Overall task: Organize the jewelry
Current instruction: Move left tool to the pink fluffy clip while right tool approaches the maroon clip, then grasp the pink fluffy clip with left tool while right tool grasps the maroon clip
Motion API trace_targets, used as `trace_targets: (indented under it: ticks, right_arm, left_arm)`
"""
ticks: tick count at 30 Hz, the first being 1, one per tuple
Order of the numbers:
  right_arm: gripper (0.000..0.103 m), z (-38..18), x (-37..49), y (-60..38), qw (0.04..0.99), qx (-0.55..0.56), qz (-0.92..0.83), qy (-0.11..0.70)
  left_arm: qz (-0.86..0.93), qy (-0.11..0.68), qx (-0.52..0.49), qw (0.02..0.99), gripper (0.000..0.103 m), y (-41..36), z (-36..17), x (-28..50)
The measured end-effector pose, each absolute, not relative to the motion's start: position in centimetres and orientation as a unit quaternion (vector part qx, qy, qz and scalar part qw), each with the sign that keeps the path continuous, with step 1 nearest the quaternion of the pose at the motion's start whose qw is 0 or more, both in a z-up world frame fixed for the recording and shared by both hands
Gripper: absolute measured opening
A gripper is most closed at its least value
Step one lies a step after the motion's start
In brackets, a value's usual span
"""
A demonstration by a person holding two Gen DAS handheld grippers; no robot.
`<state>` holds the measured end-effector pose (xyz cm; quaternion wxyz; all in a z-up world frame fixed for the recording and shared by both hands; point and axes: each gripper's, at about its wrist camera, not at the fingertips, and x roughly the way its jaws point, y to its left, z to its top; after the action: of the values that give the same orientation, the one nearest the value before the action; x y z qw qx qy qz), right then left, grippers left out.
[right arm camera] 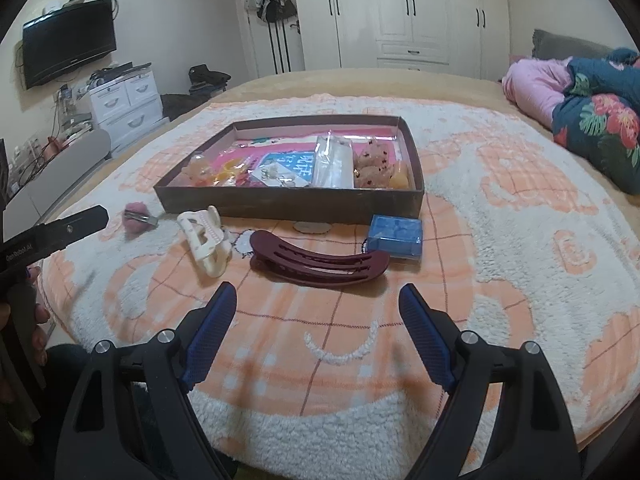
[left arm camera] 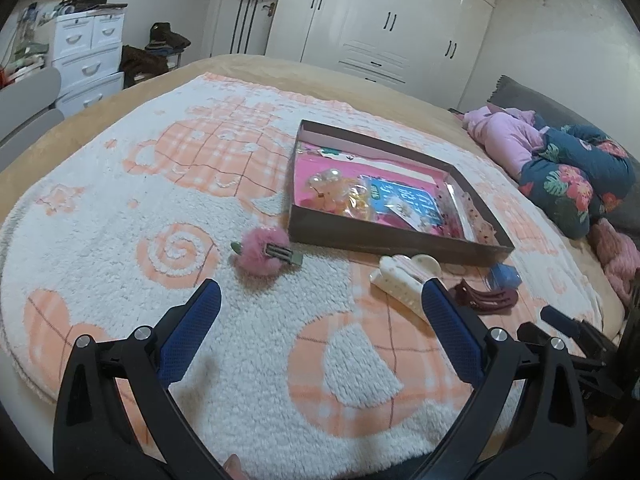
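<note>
— Maroon, that long hair clip (right arm camera: 320,263): where did it lie?
— On the fleecy blanket (right arm camera: 500,208), just ahead of the right gripper (right arm camera: 318,300), whose fingers stood spread and empty.
— And the left gripper (left arm camera: 320,296)?
— Spread too (nothing between), facing the pink pom-pom clip (left arm camera: 262,253) beside the brown tray (left arm camera: 384,236).

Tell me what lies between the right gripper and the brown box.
The maroon hair clip lies on the blanket between the right gripper and brown box, per the right wrist view.
</note>
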<state>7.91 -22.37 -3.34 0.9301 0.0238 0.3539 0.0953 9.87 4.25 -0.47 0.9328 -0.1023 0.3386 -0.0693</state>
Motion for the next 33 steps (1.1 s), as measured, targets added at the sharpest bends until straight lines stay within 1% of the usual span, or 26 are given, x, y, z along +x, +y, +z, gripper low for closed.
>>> trace_targets:
  ticks: [9,11,18,24,28,30,32,33]
  right_arm:
    - [0.08,-5.2,10.2,-23.3,0.919,0.053,0.084,0.382]
    - [0.077,-5.5,10.6,-23.4,0.917,0.058,0.085,0.386]
    - [0.075,-5.8,11.8,-23.3,0.914,0.075,0.086,0.389]
    - [0.065,-5.9,12.9,-22.9,0.911,0.094,0.092,0.392]
    - [0.057,-6.0,13.3,-22.9,0.911,0.101,0.094,0.389]
    - [0.055,-6.0,13.5,-23.0,0.911,0.104,0.094,0.388]
    - [0.05,-6.0,13.7,-23.1,0.91,0.112,0.095,0.388]
    - [0.048,-6.0,13.8,-23.2,0.91,0.114,0.094,0.387]
  left_arm:
    - [-0.045,0.34,-0.107,0.933,0.092,6.1,-0.7,13.0]
    - [-0.042,0.343,-0.109,0.932,0.092,6.5,-0.9,13.6]
    - [-0.039,0.369,-0.118,0.921,0.092,7.0,-2.3,15.9]
    - [-0.045,0.381,-0.117,0.916,0.092,7.0,-3.3,17.1]
    - [-0.054,0.387,-0.12,0.913,0.092,6.9,-3.8,17.7]
    - [-0.058,0.389,-0.122,0.911,0.092,6.9,-4.0,17.9]
    - [-0.06,0.391,-0.123,0.91,0.09,6.9,-4.2,18.2]
    - [-0.06,0.391,-0.123,0.91,0.086,6.9,-4.2,18.3]
